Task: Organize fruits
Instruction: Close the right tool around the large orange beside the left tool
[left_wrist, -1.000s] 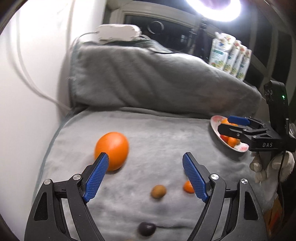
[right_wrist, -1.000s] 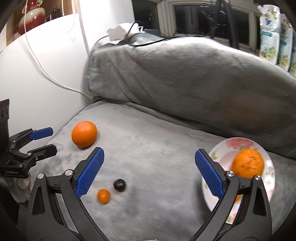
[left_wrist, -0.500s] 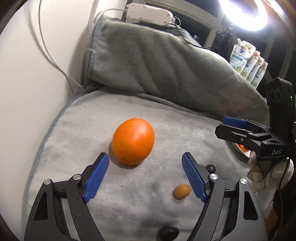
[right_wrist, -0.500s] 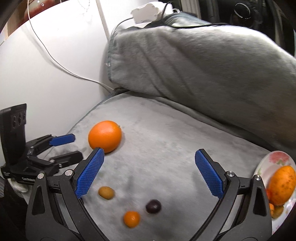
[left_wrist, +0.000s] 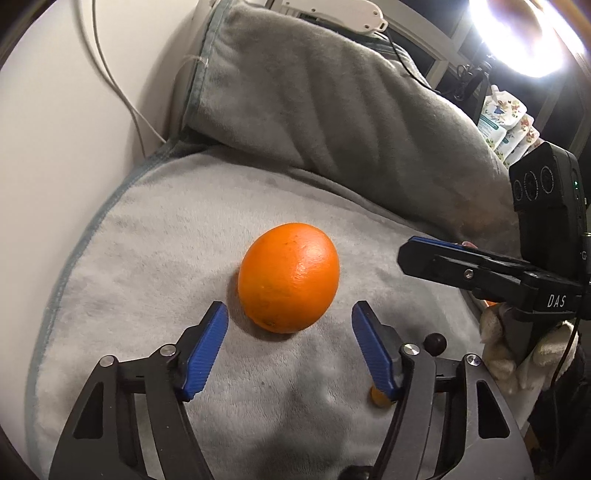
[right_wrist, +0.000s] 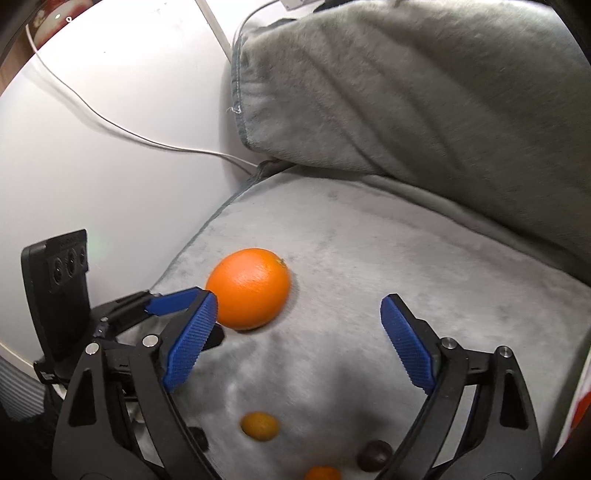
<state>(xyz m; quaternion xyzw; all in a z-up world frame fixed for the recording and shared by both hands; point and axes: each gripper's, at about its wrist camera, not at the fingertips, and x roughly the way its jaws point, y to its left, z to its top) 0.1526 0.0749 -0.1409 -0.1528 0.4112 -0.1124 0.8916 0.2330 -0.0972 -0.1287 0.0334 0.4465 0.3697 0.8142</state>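
Straddling the orange (left_wrist: 289, 277) on the grey blanket (left_wrist: 147, 266), my left claw (left_wrist: 290, 345) gapes wide, touching nothing (one small fruit (left_wrist: 377, 397) hides behind its finger); my right claw (right_wrist: 299, 339) also spread.

White lettering "DAS" is printed on the black body of my right gripper (left_wrist: 424, 254). Print on the pouches (left_wrist: 506, 122) behind is not legible.
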